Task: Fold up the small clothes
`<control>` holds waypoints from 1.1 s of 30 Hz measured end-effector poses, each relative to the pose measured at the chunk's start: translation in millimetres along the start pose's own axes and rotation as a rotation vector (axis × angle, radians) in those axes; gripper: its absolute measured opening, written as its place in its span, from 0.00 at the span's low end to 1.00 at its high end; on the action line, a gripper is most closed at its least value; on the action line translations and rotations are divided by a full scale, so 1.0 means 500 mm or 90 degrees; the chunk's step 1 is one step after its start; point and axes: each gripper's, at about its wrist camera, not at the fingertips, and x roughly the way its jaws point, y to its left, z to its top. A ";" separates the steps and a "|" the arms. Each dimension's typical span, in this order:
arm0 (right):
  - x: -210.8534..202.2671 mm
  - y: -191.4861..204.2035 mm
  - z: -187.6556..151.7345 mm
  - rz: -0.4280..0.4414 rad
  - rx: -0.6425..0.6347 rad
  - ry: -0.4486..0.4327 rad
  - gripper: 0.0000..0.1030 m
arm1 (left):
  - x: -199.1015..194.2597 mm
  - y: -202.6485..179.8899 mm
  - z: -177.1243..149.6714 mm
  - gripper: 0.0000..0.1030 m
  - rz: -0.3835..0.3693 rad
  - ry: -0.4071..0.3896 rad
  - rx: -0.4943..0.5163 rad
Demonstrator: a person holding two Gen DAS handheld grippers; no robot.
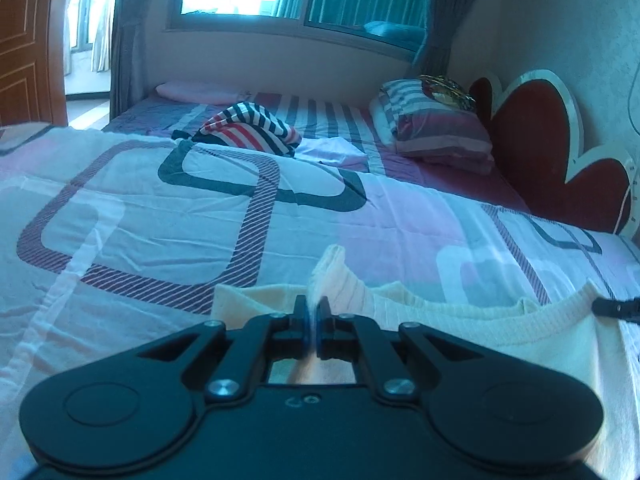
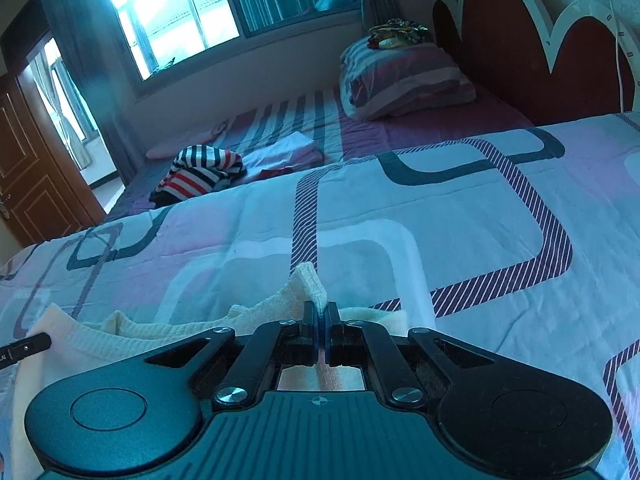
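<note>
A small cream knit garment point(image 1: 460, 312) lies on the patterned quilt point(image 1: 160, 208) close in front of both grippers. My left gripper point(image 1: 313, 312) is shut on a pinched fold of its edge, which sticks up between the jaws. My right gripper point(image 2: 322, 312) is shut on another raised fold of the same garment point(image 2: 120, 332). The right gripper's tip shows at the right edge of the left wrist view point(image 1: 616, 308), and the left gripper's tip at the left edge of the right wrist view point(image 2: 24, 350).
A crumpled red, white and navy striped garment point(image 1: 248, 128) and a folded white cloth point(image 1: 332, 152) lie farther back on the bed. A striped pillow point(image 1: 436, 128) rests by the red headboard point(image 1: 540, 140). A window and curtains are behind; a wooden door point(image 2: 28, 168) stands left.
</note>
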 end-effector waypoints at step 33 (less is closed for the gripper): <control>-0.009 0.140 -0.142 0.043 -0.122 0.074 0.02 | -0.039 -0.113 -0.118 0.59 -0.020 0.055 0.121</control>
